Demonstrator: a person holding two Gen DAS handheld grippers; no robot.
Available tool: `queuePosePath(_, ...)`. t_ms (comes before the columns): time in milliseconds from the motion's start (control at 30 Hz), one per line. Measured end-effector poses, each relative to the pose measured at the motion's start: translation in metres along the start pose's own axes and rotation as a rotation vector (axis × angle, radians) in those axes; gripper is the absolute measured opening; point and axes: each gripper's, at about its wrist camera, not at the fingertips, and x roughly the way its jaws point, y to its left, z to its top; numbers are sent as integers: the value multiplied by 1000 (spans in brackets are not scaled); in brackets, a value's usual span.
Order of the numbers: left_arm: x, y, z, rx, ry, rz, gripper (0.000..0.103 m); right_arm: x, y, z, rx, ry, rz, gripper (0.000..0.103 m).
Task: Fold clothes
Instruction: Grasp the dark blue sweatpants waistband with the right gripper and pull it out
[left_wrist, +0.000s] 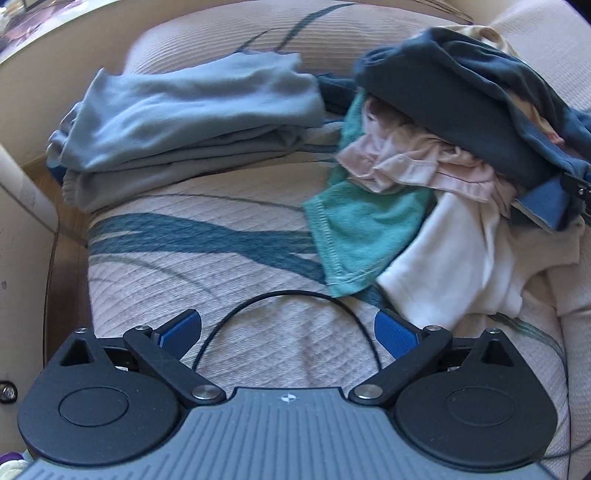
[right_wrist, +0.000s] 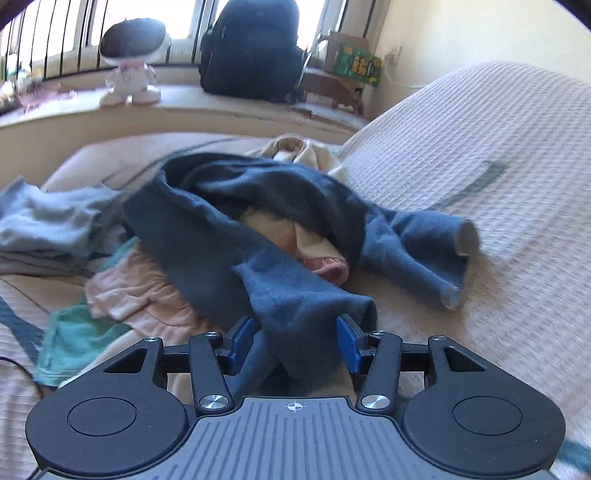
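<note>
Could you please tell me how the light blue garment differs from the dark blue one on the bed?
The light blue garment lies folded flat on a stack; the dark blue garment sprawls crumpled over the unsorted pile. No gripper touches the light one; the right gripper straddles the dark one's edge.

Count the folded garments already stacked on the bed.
2, maybe more: a light blue garment lies on a grey garment, left of the unfolded pile. Further layers may be hidden.

Bed (left_wrist: 207, 258) w/ ribbed cover: folded stack (left_wrist: 184, 122) left, loose clothes pile (left_wrist: 424, 166) right.
</note>
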Motion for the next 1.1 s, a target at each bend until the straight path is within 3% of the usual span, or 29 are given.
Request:
queuePosePath(67,0,4,0,-7,0,9,101,13,0,-2,-14,32,16,38)
queuePosePath(100,1,6,1,-10,0,14,101,16,0,-3,-13,42,36,20)
queuePosePath(133,1,8,1,-13,0,19,101,16,3,-5,-18,45,54,13)
queuePosePath(233,1,14,1,-23,1,33,101,6,13,-6,-31,32,152,9)
queuePosePath(367,0,23,3,-49,-4,46,101,-14,49,-10,-32,30,463,9)
queuePosePath(500,-7,38,3,-90,-29,72,101,-17,112,-25,-64,120,743,9)
queuePosePath(700,-11,71,-2,-172,-31,118,102,-30,199,-52,-185,249,1002,9)
queuePosePath(800,-8,76,-3,-184,-20,117,102,-37,220,-60,-265,253,1005,9)
queuePosePath(900,-5,73,-4,-166,-14,114,102,-34,217,-59,-248,256,955,16)
queuePosePath(1033,1,70,-4,-145,-3,120,102,-40,184,-37,-239,157,830,39)
queuePosePath(1100,5,70,-4,-143,10,121,102,-43,157,-17,-202,93,776,44)
